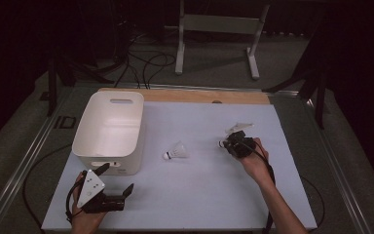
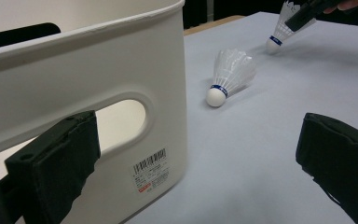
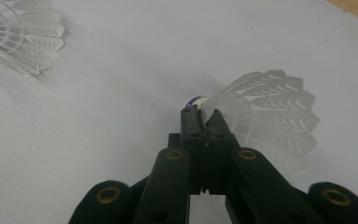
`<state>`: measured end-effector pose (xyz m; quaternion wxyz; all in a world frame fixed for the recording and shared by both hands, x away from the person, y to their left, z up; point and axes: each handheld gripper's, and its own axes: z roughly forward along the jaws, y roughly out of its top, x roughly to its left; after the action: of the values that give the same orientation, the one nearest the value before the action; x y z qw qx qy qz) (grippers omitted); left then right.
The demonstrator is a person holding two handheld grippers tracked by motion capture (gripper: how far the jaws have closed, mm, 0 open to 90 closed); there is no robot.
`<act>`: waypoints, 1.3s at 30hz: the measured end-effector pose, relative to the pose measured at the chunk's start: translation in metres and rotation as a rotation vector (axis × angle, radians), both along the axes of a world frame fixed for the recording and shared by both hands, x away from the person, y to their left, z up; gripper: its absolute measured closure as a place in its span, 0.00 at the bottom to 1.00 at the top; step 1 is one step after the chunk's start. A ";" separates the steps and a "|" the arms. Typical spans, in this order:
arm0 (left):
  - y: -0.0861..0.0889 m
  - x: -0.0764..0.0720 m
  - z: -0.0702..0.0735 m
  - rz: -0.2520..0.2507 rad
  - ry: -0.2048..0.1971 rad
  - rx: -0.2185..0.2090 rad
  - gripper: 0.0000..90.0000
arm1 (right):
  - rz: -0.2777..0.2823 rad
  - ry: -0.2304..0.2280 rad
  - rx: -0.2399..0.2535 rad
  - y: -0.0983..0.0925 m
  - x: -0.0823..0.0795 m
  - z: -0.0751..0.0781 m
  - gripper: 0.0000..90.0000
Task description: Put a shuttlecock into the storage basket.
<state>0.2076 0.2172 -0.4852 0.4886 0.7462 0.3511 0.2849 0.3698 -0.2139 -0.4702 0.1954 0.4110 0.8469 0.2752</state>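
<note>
The white bin (image 1: 108, 131) sits at the mat's left, the left gripper (image 1: 111, 181) just before it with jaws spread, one shuttlecock (image 1: 176, 151) lying right of it, and farther right the right gripper (image 3: 200, 116) pinches another shuttlecock (image 3: 265, 114).

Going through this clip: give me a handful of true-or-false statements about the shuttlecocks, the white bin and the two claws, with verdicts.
1. The right claw is shut on a shuttlecock. True.
2. The left claw grips the white bin by its handle slot. False: its jaws stand wide apart, holding nothing, just in front of the bin's near wall.
3. A second shuttlecock lies on the table between the bin and the right claw. True.
4. That loose shuttlecock stands upright on its cork. False: it lies on its side.
5. A shuttlecock already sits inside the bin. False: the part of the bin's inside that shows in the high view is bare.
</note>
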 end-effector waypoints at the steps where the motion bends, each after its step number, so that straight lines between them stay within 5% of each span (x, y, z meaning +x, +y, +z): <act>1: 0.000 0.000 0.000 0.000 0.000 0.000 0.00 | -0.001 0.000 0.002 0.000 0.000 0.000 0.99; 39: 0.000 0.000 0.000 0.001 -0.006 -0.004 0.00 | 0.043 -0.023 0.003 0.012 -0.006 0.015 0.99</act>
<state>0.2074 0.2168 -0.4851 0.4909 0.7443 0.3506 0.2866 0.3639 -0.2021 -0.4551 0.1984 0.3898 0.8528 0.2853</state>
